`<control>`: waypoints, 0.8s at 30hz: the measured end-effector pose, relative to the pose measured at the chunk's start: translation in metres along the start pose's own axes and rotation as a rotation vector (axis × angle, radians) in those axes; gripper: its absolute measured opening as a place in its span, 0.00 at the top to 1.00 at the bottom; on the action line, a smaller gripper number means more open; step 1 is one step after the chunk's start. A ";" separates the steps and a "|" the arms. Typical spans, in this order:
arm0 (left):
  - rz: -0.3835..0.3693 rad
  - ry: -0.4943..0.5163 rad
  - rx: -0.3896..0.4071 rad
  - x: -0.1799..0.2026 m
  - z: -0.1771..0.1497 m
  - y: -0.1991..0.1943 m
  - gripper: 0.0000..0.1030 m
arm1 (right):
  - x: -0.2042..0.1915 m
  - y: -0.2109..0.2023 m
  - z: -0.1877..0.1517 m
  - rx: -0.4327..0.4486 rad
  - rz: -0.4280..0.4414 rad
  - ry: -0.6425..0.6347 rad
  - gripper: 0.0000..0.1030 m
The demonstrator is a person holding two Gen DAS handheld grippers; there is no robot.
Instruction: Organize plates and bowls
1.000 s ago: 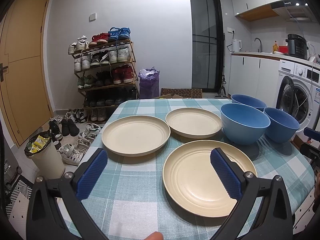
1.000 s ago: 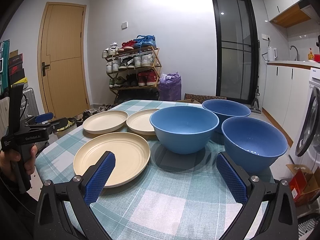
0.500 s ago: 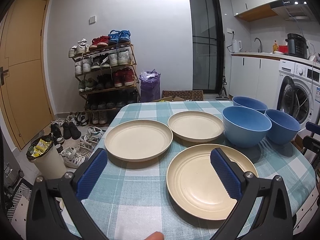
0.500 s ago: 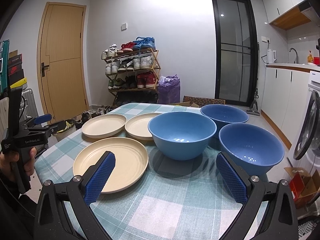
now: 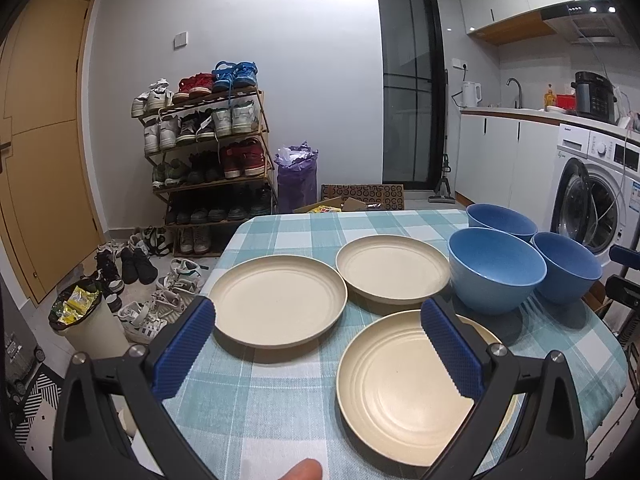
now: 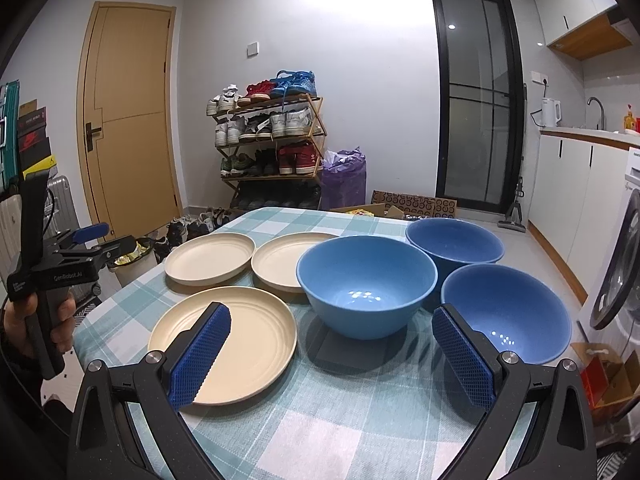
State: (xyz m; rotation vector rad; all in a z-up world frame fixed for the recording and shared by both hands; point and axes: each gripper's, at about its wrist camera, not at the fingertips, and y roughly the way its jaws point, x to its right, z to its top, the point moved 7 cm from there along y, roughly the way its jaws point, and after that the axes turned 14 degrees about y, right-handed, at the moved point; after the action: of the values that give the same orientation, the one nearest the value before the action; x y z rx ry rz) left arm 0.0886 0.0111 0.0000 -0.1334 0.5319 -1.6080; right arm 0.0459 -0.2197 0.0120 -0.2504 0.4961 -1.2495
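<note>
- Table (image 5: pixel 280 392) with a soft cloth of teal and white squares fills the space under both sets of jaws.
- Left gripper (image 5: pixel 320 352) has black arms and bumpy blue pads (image 5: pixel 184 348). Its jaws are spread wide and hold nothing.
- Right gripper (image 6: pixel 332 356) looks the same. Its jaws are also spread wide with nothing between them.
- Three round cream plastic plates lie flat on the cloth, each by itself. The near plate (image 5: pixel 408 384) sits under the left gripper's right pad. The left plate (image 5: pixel 276 300) lies just past its left pad. The far plate (image 5: pixel 392 268) is straight ahead, beyond the gap.
- Three deep round blue plastic bowls stand upright, close together. The middle bowl (image 6: pixel 366 284) is straight ahead of the right gripper's gap. The right bowl (image 6: pixel 508 316) sits behind its right pad. The back bowl (image 6: pixel 454 240) is farther off.
- Beyond the table stands a wooden shoe rack (image 5: pixel 208 152) full of shoes, against a grey wall.
- A yellow-brown door (image 6: pixel 128 120) is to the left, and a black glass door (image 6: pixel 476 96) to the right.
- A white washing machine (image 5: pixel 596 200) and white cupboards are on the far right.
- A person's hand (image 6: pixel 48 320) grips the left tool's handle.
</note>
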 end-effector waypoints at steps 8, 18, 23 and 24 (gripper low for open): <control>-0.025 0.032 -0.016 0.004 0.007 0.011 0.00 | 0.003 0.007 0.018 0.000 -0.016 -0.011 0.00; -0.021 0.032 -0.024 -0.008 0.024 0.032 0.00 | 0.005 0.015 0.043 -0.015 -0.020 -0.021 0.00; -0.039 0.039 -0.025 -0.010 0.032 0.042 0.00 | 0.007 0.020 0.056 -0.020 -0.022 -0.025 0.00; -0.037 0.046 -0.024 -0.009 0.034 0.044 0.00 | 0.007 0.021 0.058 -0.022 -0.022 -0.025 0.00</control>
State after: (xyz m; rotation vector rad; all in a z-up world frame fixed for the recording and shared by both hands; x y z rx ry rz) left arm 0.1433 0.0109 0.0137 -0.1250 0.5879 -1.6441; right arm 0.0939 -0.2247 0.0519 -0.2903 0.4872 -1.2614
